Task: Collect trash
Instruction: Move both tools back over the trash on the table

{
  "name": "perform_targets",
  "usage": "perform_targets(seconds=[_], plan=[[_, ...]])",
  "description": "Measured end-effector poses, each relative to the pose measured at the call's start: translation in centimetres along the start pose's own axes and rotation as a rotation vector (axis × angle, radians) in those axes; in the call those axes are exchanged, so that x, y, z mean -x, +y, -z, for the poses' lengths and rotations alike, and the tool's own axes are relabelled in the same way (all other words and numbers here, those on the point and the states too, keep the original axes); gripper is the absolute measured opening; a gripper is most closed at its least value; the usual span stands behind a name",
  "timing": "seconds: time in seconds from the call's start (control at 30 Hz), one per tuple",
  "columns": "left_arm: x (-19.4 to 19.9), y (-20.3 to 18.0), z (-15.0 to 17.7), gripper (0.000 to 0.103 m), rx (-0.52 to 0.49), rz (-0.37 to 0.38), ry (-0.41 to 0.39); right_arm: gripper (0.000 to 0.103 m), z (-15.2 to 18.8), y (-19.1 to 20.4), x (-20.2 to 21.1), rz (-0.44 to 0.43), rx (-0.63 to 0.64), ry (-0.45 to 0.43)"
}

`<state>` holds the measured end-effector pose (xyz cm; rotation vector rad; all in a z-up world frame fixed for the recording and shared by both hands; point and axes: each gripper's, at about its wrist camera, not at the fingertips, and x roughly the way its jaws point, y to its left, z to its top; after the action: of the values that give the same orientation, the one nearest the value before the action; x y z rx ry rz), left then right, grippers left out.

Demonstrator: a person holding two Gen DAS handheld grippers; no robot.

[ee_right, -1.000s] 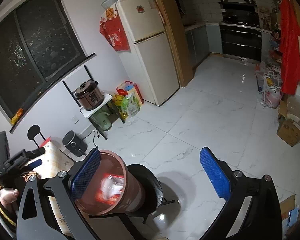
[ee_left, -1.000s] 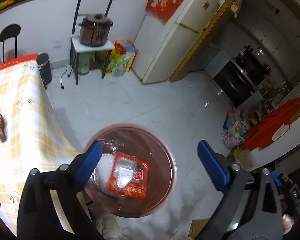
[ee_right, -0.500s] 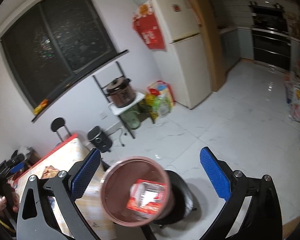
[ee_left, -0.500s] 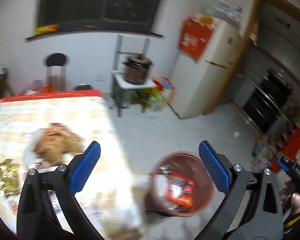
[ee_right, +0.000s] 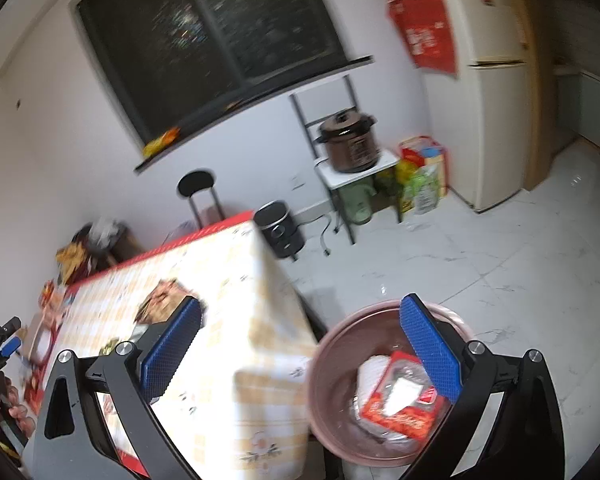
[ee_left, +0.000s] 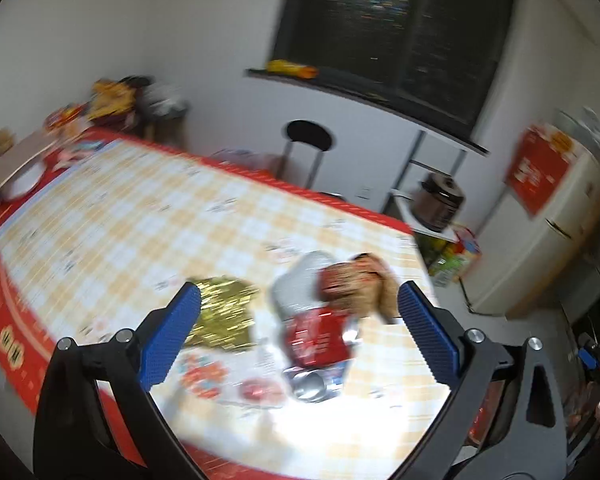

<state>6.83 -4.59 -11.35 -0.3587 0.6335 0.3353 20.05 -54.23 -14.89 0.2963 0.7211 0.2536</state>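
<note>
In the blurred left wrist view my left gripper [ee_left: 300, 336] is open and empty above the table [ee_left: 140, 220]. Below it lie a gold foil wrapper [ee_left: 224, 316], a red and silver snack bag [ee_left: 316, 336], a brown wrapper [ee_left: 364, 284] and a small silver piece [ee_left: 312, 384]. In the right wrist view my right gripper [ee_right: 300, 352] is open and empty above the table corner [ee_right: 260, 320]. The pink trash bin [ee_right: 340, 360] stands on the floor beside the table and holds a red packet [ee_right: 400, 404] and white paper [ee_right: 370, 372].
A black stool [ee_right: 198, 194] and a small black appliance [ee_right: 278, 232] stand beyond the table. A shelf with a brown cooker [ee_right: 350, 144] and a white fridge [ee_right: 488, 80] line the wall. Clutter sits at the table's far end [ee_left: 100, 104]. The left hand-held gripper [ee_right: 0, 352] shows at far left.
My left gripper has swung from over the bin to over the table's trash. My right gripper has turned down toward the table corner and bin. Both stayed open.
</note>
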Motion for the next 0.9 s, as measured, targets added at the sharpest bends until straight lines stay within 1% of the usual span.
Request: perform_targets(seconds=[0.03, 0.13, 0.17, 0.27, 0.4, 0.5, 0.63, 0.8, 0.9], plan=[[0.1, 1.6, 0.3, 0.097, 0.022, -0.016, 0.007, 0.098, 0.1, 1.1, -0.5, -0.003, 0.014, 0.009], [0.3, 5.3, 1.2, 0.097, 0.058, -0.032, 0.029, 0.098, 0.7, 3.6, -1.3, -0.012, 0.034, 0.024], [0.2, 5.6, 1.5, 0.097, 0.062, -0.033, 0.035, 0.098, 1.0, 4.8, -1.7, -0.012, 0.038, 0.032], [0.2, 8.5, 1.9, 0.097, 0.076, -0.026, 0.059, 0.098, 1.8, 8.3, -2.5, -0.024, 0.051, 0.062], [-0.1, 11.5, 1.7, 0.097, 0.076, -0.012, 0.067, 0.098, 3.0, 13.7, -3.0, -0.025, 0.113, 0.073], [-1.1, 13.8, 1.5, 0.097, 0.074, 0.022, 0.09, 0.098, 4.1, 17.3, -3.4, -0.033, 0.123, 0.075], [-2.9, 16.7, 1.4, 0.097, 0.071, 0.076, 0.126, 0.098, 6.1, 21.3, -4.7, -0.009, 0.139, 0.112], [-5.8, 20.1, 1.8, 0.096, 0.069, 0.147, 0.185, 0.098, 8.5, 25.2, -6.4, 0.023, 0.143, 0.128], [-7.5, 21.4, 1.7, 0.096, 0.057, 0.173, 0.221, 0.098, 9.4, 26.5, -7.6, 0.032, 0.123, 0.13]])
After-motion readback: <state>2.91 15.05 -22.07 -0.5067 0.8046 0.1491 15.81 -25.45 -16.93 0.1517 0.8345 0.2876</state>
